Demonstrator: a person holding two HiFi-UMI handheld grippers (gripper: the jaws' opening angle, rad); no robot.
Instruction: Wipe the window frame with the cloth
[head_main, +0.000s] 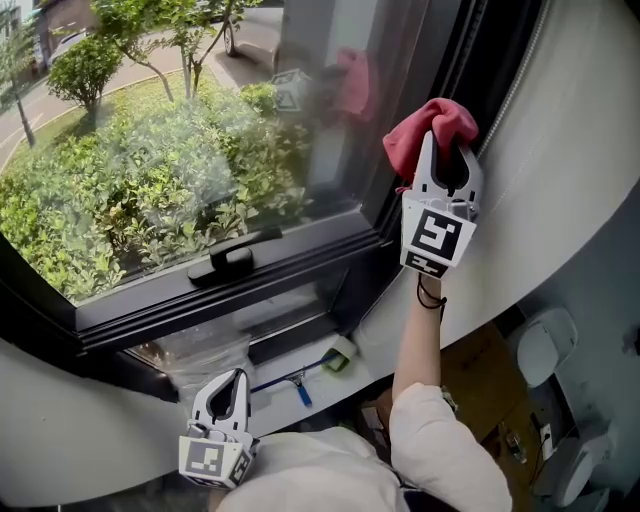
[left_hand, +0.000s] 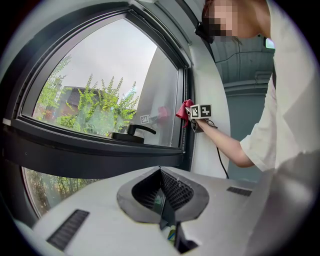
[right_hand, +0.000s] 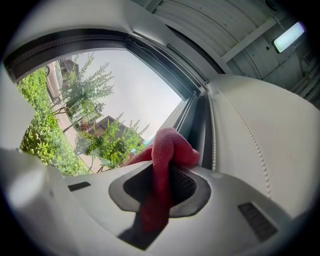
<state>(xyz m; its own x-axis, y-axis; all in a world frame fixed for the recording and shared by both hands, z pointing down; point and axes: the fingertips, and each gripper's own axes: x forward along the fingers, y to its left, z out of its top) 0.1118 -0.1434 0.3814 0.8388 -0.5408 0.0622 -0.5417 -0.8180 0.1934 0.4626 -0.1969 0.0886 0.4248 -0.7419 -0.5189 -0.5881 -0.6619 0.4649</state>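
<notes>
My right gripper (head_main: 448, 158) is clamped on the red cloth (head_main: 432, 122). The cloth runs back between the jaws and bunches out past their tips. That bunched end sits against the dark window frame (head_main: 405, 190), high on its right upright, where the frame meets the curved white wall (head_main: 560, 150).

My left gripper (head_main: 232, 380) is held low, below the frame's bottom rail. Its jaws are together with nothing between them, and it points up toward the frame.

A black window handle (head_main: 232, 258) lies along the frame's lower sash rail, left of the upright. Below the frame, near its lower right corner, are a green-and-yellow sponge (head_main: 340, 355) and a blue-handled tool (head_main: 298, 385). Green shrubs (head_main: 150, 170) show through the glass inside the frame.
</notes>
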